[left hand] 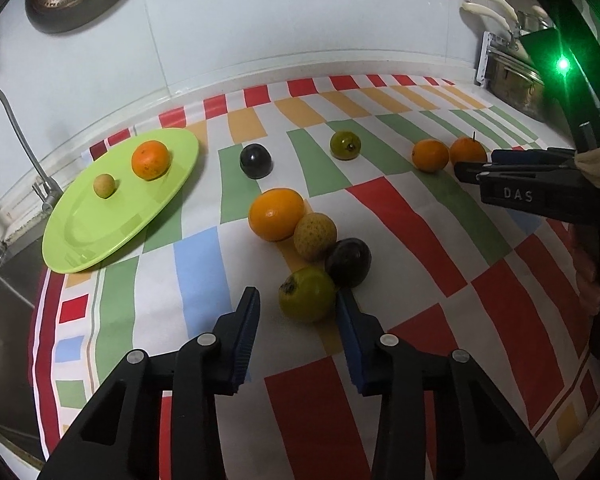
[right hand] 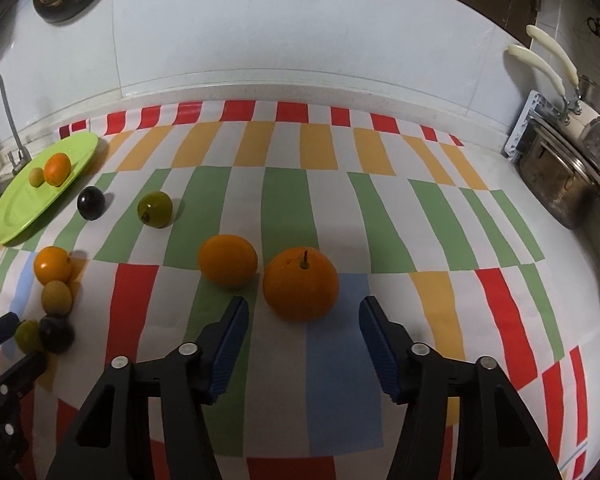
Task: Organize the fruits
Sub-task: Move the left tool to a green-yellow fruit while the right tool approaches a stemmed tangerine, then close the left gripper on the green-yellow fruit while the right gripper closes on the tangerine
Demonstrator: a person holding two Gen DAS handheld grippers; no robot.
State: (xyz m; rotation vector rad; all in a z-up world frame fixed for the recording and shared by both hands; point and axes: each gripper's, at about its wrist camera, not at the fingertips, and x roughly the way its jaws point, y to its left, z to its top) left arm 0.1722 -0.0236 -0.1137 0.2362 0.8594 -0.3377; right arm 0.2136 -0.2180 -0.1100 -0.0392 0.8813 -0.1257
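We see fruit scattered on a striped tablecloth (right hand: pixel 284 208), with the lime-green plate (left hand: pixel 100 236) as our landmark at the cloth's far left by the sink tap. On the plate sit an orange (left hand: pixel 150 159) and a small yellowish fruit (left hand: pixel 104 185). Right of the plate lies a cluster of four touching fruits. Our left gripper (left hand: pixel 298 300) has its jaws spread around the nearest one, a yellow-green fruit (left hand: pixel 306 294); the right pad touches it, the left pad stands clear. Far right of the plate, our right gripper (right hand: pixel 303 312) sits with jaws apart, flanking a stemmed orange (right hand: pixel 300 284) without touching.
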